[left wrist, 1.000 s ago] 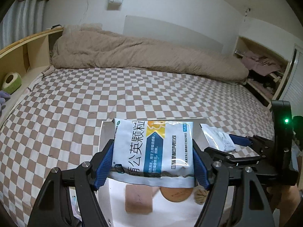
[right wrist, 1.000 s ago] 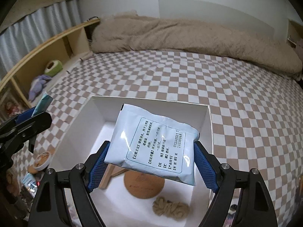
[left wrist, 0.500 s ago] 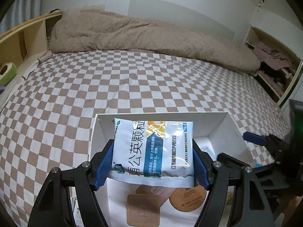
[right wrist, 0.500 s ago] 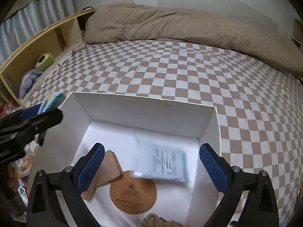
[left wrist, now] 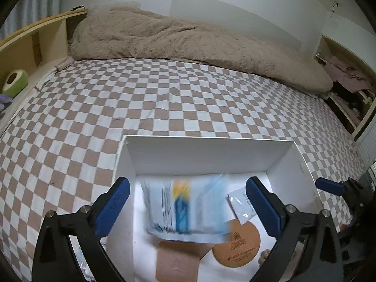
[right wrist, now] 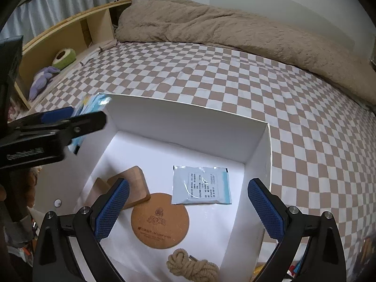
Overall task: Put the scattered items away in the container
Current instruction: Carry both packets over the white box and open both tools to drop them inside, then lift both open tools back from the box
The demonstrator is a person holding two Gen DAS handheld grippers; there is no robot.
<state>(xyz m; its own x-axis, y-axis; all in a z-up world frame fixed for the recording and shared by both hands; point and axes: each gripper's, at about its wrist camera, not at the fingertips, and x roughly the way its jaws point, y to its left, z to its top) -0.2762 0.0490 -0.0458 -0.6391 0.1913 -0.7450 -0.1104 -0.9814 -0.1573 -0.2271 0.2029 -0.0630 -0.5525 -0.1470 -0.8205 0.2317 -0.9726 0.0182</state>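
Observation:
A white open box [left wrist: 206, 151] [right wrist: 188, 122] sits on the checkered bed. My left gripper [left wrist: 185, 208] is open above it; a white-and-blue medicine packet [left wrist: 185, 208] shows blurred between its fingers, free of the pads, over the box. In the right wrist view the left gripper [right wrist: 77, 123] is at the box's left wall with that packet [right wrist: 91, 103] behind its fingers. My right gripper [right wrist: 188, 208] is open and empty above the box. A smaller white packet [right wrist: 201, 185] [left wrist: 242, 204] lies flat inside, beside a round cork coaster [right wrist: 159, 221], a wooden block [right wrist: 131, 183] and a rope bundle [right wrist: 191, 268].
A beige duvet [left wrist: 188, 40] lies along the far side of the bed. A wooden shelf [right wrist: 65, 33] on the left holds a green plush [right wrist: 64, 57] and a purple toy [right wrist: 42, 77]. Small clutter lies outside the box at lower left [right wrist: 23, 249].
My right gripper opened and its small packet dropped flat into the box. My left gripper has just opened too; its larger packet is loose and blurred over the box.

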